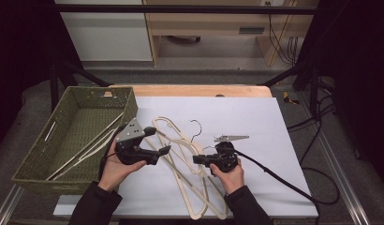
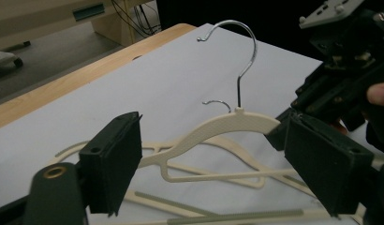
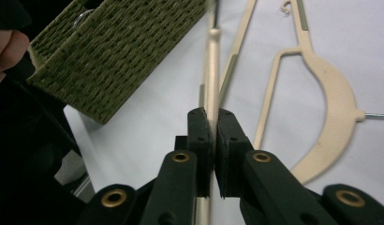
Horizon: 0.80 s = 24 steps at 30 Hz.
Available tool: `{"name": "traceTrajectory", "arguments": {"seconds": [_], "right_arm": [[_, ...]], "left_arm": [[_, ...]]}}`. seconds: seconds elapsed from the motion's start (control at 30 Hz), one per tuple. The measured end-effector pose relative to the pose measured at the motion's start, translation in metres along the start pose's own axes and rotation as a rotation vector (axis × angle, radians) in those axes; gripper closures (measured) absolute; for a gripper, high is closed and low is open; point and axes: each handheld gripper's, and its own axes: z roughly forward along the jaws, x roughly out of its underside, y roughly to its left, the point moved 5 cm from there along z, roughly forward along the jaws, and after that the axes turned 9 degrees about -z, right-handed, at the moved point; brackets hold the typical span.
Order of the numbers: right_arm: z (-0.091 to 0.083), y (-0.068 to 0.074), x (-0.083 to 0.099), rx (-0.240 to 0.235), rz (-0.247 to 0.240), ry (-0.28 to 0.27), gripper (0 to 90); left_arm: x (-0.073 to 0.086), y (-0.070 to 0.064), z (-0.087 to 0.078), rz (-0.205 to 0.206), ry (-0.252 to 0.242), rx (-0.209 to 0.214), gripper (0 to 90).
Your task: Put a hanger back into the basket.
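Several cream plastic hangers (image 1: 190, 187) lie overlapping on the white sheet (image 1: 260, 122). My right gripper (image 1: 198, 159) (image 3: 212, 123) is shut on one hanger (image 3: 211, 84), seen edge-on between its jaws. In the left gripper view that hanger (image 2: 227, 124) is lifted off the others, its metal hook (image 2: 248, 51) pointing up, with the right gripper (image 2: 340, 84) at its right shoulder. My left gripper (image 1: 158, 140) (image 2: 213, 154) is open wide just left of the hangers, its jaws standing either side of the raised hanger but short of it, touching nothing.
A green woven basket (image 1: 99, 89) (image 3: 120, 51) stands at the left of the table with a few hangers (image 1: 87, 145) inside. Another hanger (image 3: 330, 93) lies flat on the sheet. A black cable (image 1: 284, 180) trails right from the right gripper.
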Motion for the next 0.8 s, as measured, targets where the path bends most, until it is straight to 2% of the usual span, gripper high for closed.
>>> {"name": "traceTrajectory", "arguments": {"seconds": [0.2,0.37,0.43,0.57,0.67,0.8], "right_arm": [[-0.016,0.006,-0.002,-0.013,-0.123,0.024,87.0],[-0.026,0.013,-0.002,-0.101,-0.207,0.043,87.0],[-0.028,0.018,0.001,-0.142,-0.249,0.046,86.9],[-0.029,0.025,0.005,-0.186,-0.285,0.067,87.0],[-0.029,0.026,0.007,-0.197,-0.308,0.079,87.0],[-0.030,0.029,0.008,-0.227,-0.320,0.079,87.0]], "left_arm": [[0.012,-0.008,-0.007,0.004,0.026,0.027,15.2],[0.022,-0.009,0.003,0.004,0.063,0.046,16.0],[0.027,-0.011,0.010,0.006,0.094,0.077,22.1],[0.038,-0.015,0.021,0.028,0.147,0.101,28.6],[0.043,-0.016,0.025,0.060,0.186,0.103,35.3],[0.046,-0.017,0.028,0.079,0.201,0.105,45.7]]}}
